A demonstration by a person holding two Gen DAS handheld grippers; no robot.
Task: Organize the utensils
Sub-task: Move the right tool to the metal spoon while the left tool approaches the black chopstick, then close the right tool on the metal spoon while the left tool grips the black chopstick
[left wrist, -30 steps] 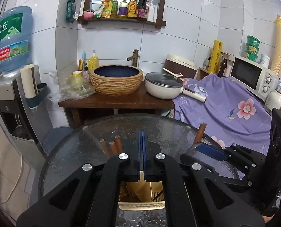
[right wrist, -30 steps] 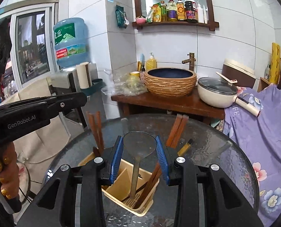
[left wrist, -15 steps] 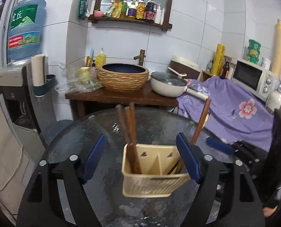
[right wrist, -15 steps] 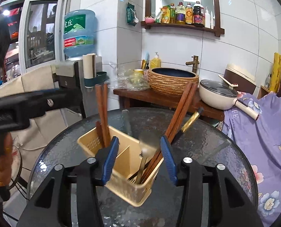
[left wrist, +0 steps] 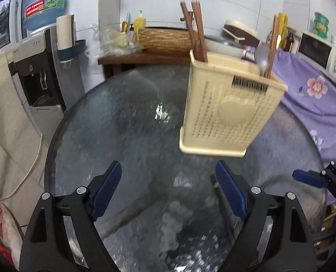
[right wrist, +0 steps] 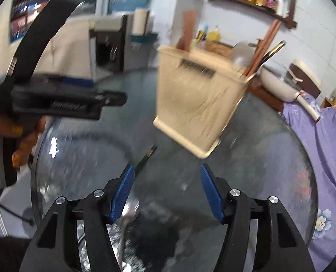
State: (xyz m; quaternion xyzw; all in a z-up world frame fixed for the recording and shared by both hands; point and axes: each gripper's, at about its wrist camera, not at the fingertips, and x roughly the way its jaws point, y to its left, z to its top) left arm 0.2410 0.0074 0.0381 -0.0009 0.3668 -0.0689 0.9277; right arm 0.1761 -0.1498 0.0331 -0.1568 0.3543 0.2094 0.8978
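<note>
A cream plastic utensil holder (left wrist: 226,108) stands on the round glass table (left wrist: 127,122), with wooden chopsticks (left wrist: 196,29) and a metal spoon (left wrist: 262,56) upright in it. It also shows in the right wrist view (right wrist: 195,104), blurred. My left gripper (left wrist: 168,190) is open and empty, low over the table in front of the holder. My right gripper (right wrist: 166,192) is open and empty too. A metal spoon (right wrist: 128,213) and a dark chopstick (right wrist: 146,157) lie on the glass by its left finger.
A wooden side table (left wrist: 145,56) with a woven basin and a pan stands behind the glass table. A water dispenser (left wrist: 38,72) is at the left. A purple flowered cloth (left wrist: 313,95) and a microwave (left wrist: 319,52) are at the right.
Both grippers pulled back and down from the holder and opened wider. The left gripper, shut a second ago, is now wide open. The holder now sits farther ahead.
</note>
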